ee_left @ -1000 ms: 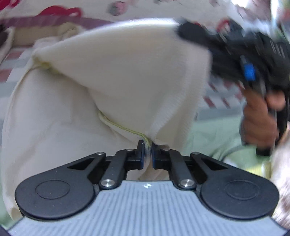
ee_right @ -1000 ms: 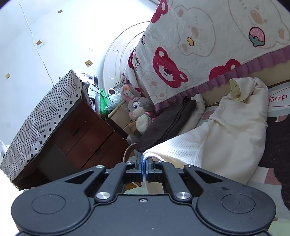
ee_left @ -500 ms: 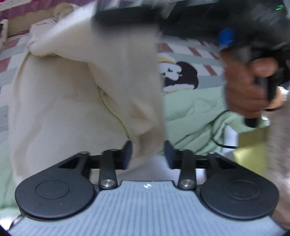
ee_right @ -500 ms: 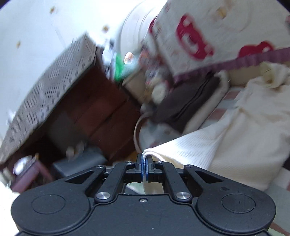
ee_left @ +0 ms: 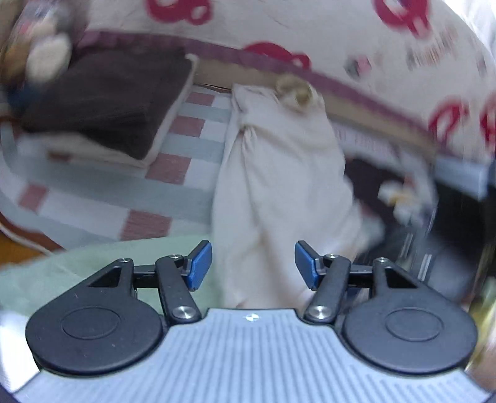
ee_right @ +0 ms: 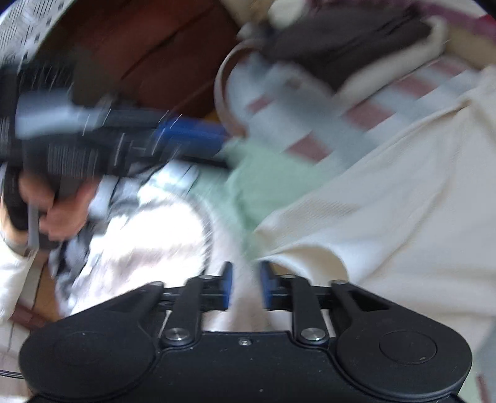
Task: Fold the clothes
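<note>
The cream knit garment (ee_left: 279, 192) lies bunched in a long heap on the checkered mat (ee_left: 186, 145), its far end against the bed's edge. My left gripper (ee_left: 252, 266) hangs over its near end, jaws opening, blue pads clear of the cloth that shows between them. In the right wrist view the same garment (ee_right: 387, 201) spreads to the right. My right gripper (ee_right: 247, 285) is at its near left corner, jaws opening, with a blurred pale gap between the pads and nothing pinched. The left gripper (ee_right: 201, 139), held by a hand (ee_right: 59, 210), streaks across that view's left side.
A folded dark brown garment with pale lining (ee_left: 102, 96) lies on the mat at the far left. A pale green cloth (ee_right: 263, 179) lies under the near end. A bear-print bedspread (ee_left: 310, 28) hangs behind. A brown wooden cabinet (ee_right: 155, 52) stands to the left.
Both grippers were shut on the lifted cream garment's edge and have since let go. The garment now lies on the mat. Both views have swung and tipped downward.
</note>
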Demonstrator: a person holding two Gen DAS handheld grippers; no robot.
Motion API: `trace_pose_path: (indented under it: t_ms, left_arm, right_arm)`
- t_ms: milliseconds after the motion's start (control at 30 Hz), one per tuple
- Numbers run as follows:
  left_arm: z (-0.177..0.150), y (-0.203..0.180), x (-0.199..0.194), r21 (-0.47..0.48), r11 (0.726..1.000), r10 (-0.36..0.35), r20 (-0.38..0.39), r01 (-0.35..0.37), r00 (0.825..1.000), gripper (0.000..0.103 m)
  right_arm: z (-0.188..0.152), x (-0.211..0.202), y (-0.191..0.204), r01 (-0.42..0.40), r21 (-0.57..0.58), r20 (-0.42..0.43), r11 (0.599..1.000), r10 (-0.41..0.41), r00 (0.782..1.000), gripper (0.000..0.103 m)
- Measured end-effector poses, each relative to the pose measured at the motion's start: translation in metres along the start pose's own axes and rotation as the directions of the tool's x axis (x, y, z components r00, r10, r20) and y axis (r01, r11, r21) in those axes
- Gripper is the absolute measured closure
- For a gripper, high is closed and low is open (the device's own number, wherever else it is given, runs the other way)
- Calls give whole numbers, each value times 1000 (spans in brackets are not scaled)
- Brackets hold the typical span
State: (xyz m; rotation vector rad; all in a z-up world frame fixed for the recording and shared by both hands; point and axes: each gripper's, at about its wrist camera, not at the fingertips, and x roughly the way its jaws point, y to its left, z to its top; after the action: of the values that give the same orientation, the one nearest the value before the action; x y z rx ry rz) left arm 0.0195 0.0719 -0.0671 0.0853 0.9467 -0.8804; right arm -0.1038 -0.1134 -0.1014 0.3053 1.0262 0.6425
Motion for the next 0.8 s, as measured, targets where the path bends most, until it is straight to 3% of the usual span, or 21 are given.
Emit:
trace_pose_path:
  t_ms: [67, 167, 333, 433, 500, 567, 667, 700, 733, 800]
  left_arm:
    - [6, -9, 16, -10, 1000, 15, 7, -15, 1000, 45]
    - [-7, -36, 13, 78, 995, 63, -6, -62, 998, 45]
    - [-28, -78, 26, 205, 979, 26, -95, -6, 995, 39]
    - [-37, -105, 49, 322, 946, 82, -147, -30, 986, 35]
    - [-41, -120, 63, 399, 914, 144, -157, -70, 977, 34]
    - [-42, -126, 75, 421, 903, 163, -163, -81, 973, 30]
    - [-35, -114, 92, 342, 938, 145, -242, -55, 959, 32]
    - [-33, -107, 96, 308, 951, 126, -270, -39, 955, 40]
    - [-31, -101, 99, 274, 962, 103, -296, -19, 950, 63]
    - [-28, -95, 101, 257, 966, 87, -325, -1, 942, 94]
  right_arm:
    - [-6, 2, 13, 5, -65, -21, 998, -7, 1000, 75]
    - [-16, -22, 19, 36, -104, 32, 994, -33, 999, 75]
    - [-43, -78, -18, 159, 51, 146, 986, -165, 976, 73]
    - [-67, -96, -52, 208, 204, 160, 957, -242, 957, 72]
    - [-84, -104, -71, 196, 305, 165, 932, -254, 953, 72]
    - [-99, -107, -83, 143, 378, 178, 915, -224, 958, 72]
    - [-110, -107, -91, 53, 430, 219, 901, -161, 962, 65]
    - [-110, -105, -91, 43, 436, 226, 899, -156, 962, 60]
    - [-108, -101, -90, 45, 440, 226, 897, -160, 961, 58]
    - [-104, -94, -90, 60, 455, 219, 888, -176, 960, 50]
